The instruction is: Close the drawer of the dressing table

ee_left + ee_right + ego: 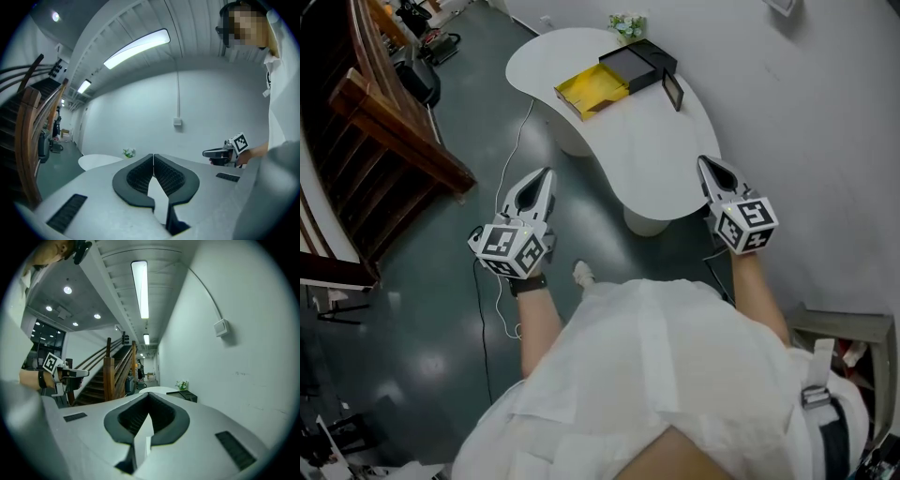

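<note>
Short of the dressing table (656, 159), yellow drawer (592, 89) pulled out.
My left gripper (547, 174) and right gripper (704, 162): jaws pressed together, empty.

Beyond and left of the left gripper (153, 159) tips, the dressing table (96, 161) is only a pale sliver, and the plant (128, 153) on it is too small to identify. Beyond the right gripper (149, 397) tips, the black box (183, 395) is so small that its yellow drawer (592, 89) cannot be made out there. The wooden staircase (394, 141) left of the left gripper is cut off by the head view's edge, and the dark slab (672, 91) ahead of the right gripper is too small to name.
</note>
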A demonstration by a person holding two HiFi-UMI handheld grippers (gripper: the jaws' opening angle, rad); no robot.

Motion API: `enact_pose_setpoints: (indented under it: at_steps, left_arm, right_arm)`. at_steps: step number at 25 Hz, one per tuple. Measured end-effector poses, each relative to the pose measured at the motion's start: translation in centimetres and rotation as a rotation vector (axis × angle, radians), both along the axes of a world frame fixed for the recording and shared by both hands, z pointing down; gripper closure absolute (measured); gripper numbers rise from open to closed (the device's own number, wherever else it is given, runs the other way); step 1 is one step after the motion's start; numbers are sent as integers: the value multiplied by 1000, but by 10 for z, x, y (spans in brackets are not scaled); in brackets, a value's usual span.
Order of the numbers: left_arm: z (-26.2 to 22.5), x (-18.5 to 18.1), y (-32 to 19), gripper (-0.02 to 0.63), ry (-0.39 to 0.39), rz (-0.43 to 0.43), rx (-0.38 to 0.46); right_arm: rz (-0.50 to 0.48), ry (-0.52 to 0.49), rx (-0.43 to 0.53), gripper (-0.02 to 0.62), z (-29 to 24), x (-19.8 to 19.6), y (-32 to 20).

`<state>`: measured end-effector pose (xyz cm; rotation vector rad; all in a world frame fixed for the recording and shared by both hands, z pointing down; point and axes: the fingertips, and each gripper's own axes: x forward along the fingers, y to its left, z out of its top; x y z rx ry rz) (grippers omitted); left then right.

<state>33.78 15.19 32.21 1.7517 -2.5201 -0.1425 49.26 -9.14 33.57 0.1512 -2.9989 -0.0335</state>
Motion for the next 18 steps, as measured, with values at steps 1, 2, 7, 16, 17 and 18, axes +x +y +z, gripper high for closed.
enact_pose_setpoints:
  at_steps: [1, 2, 7, 16, 17, 18]
  left_arm:
    - [1, 0, 1, 589, 2, -6, -1]
    - [2, -1, 2, 589, 4, -13, -2]
    - [7, 3, 14, 589, 11, -32, -15]
    - [8, 2, 57, 589, 40, -118, -3]
    - [7, 1, 60, 589, 42, -121, 5]
    - [5, 0, 63, 589, 44, -122, 14]
  right_arm:
    - [-5, 1, -1, 586, 1, -1, 0]
    - [-11, 1, -3, 586, 2, -1, 0]
    - [-61, -58, -57, 586, -1, -1, 2]
    - [-98, -84, -108, 586, 0, -3, 5]
    - [-102, -84, -109, 586, 0, -5, 7]
    - [-106, -83, -110, 586, 0, -8, 10]
